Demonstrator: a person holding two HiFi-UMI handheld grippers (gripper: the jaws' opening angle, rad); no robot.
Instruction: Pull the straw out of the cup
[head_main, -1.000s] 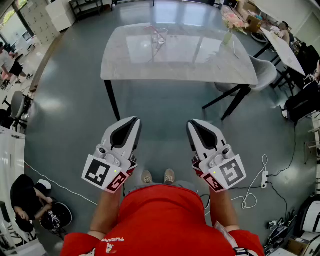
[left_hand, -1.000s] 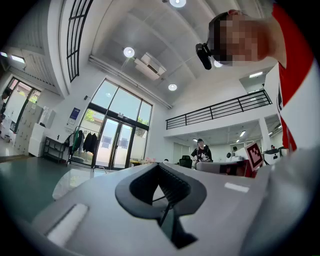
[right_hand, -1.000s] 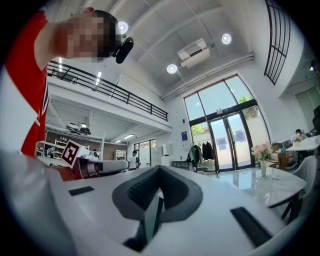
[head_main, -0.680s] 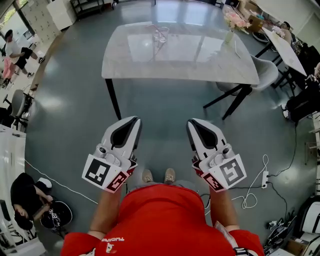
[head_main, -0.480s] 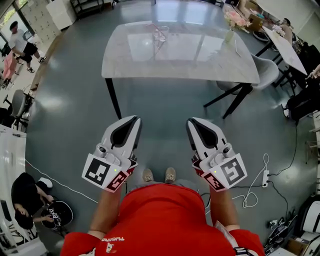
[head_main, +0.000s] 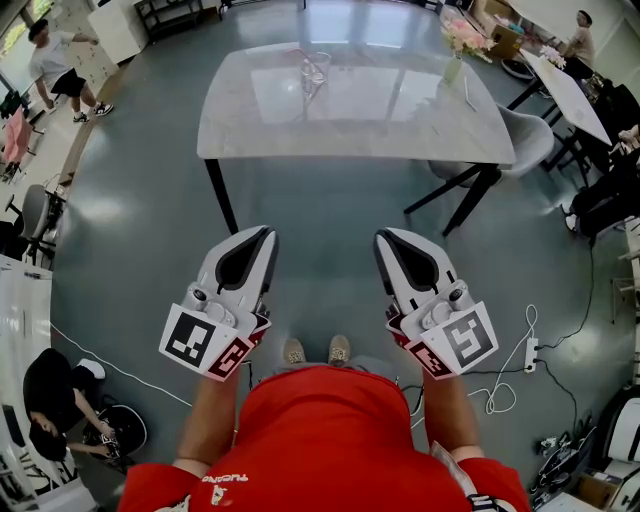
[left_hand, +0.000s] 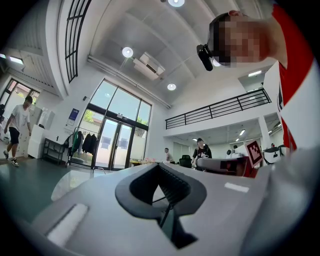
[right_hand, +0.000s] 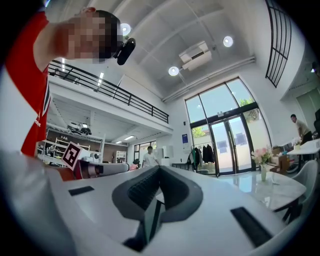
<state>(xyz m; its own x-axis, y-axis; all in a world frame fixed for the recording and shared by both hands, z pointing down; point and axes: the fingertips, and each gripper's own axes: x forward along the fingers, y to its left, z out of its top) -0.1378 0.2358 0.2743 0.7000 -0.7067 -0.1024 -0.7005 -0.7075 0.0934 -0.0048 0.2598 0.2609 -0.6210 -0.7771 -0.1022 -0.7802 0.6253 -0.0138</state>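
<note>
A clear glass cup with a thin pink straw stands at the far side of the pale marble table, well ahead of me. Both grippers hang over the grey floor, short of the table and far from the cup. My left gripper points forward with its jaws together and nothing in them; in its own view its tip is pressed shut. My right gripper is beside it, also shut and empty, its tip meeting in a line.
A vase of pink flowers stands on the table's right end, with a grey chair beside it. A white cable and power strip lie on the floor at right. A person crouches at lower left; another walks at upper left.
Both grippers stay almost where they were, side by side. The head view has shifted slightly. The person at the upper left has walked further along the room.
</note>
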